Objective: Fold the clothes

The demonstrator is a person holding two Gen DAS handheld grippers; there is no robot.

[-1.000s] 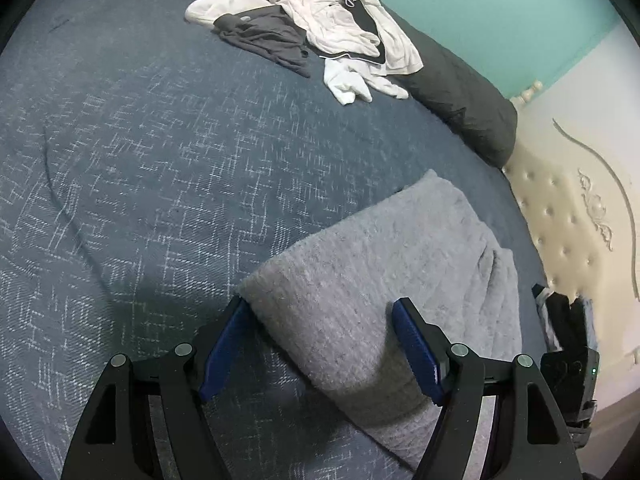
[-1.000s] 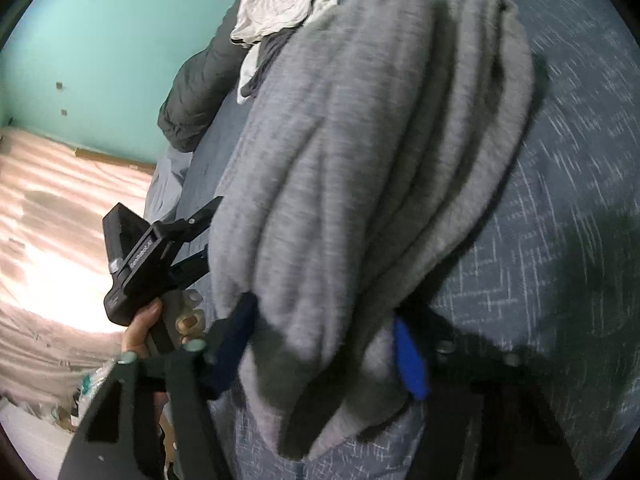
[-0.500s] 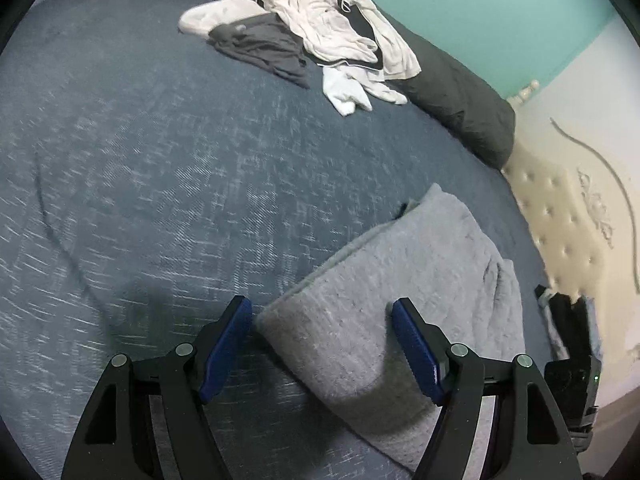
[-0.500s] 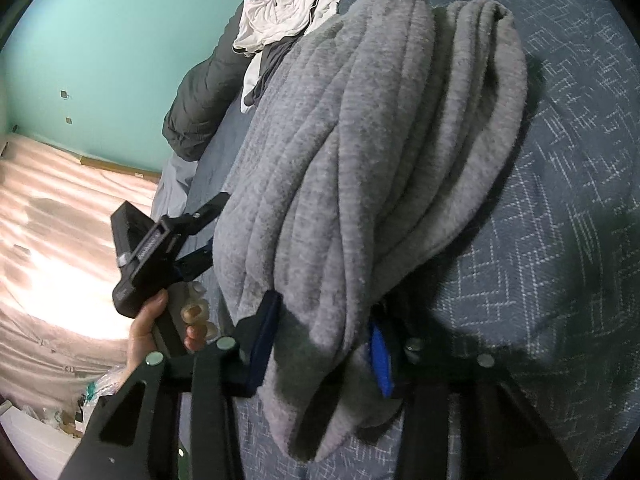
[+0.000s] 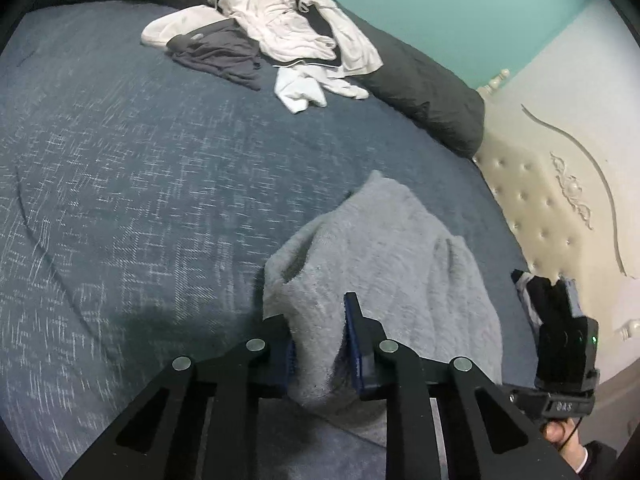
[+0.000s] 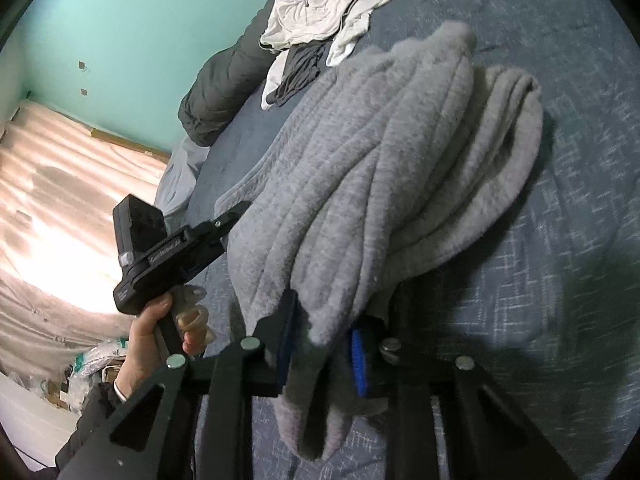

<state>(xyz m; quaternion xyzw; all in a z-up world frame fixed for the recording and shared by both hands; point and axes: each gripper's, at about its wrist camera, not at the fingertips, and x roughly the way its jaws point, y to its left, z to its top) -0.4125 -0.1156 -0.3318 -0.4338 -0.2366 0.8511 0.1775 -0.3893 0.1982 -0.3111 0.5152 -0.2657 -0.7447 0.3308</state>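
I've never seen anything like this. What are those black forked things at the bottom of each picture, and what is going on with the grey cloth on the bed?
No robot here: a person holds a hand tool in each hand, each with two jaws and a camera looking forward along them. One picture comes from the left gripper, the other from the right gripper. Each view also shows the other tool, held in a hand. Both grippers are shut on the grey sweater, bunched in folds on the blue bedspread. Further back a pile of white and dark clothes lies against a dark bolster.
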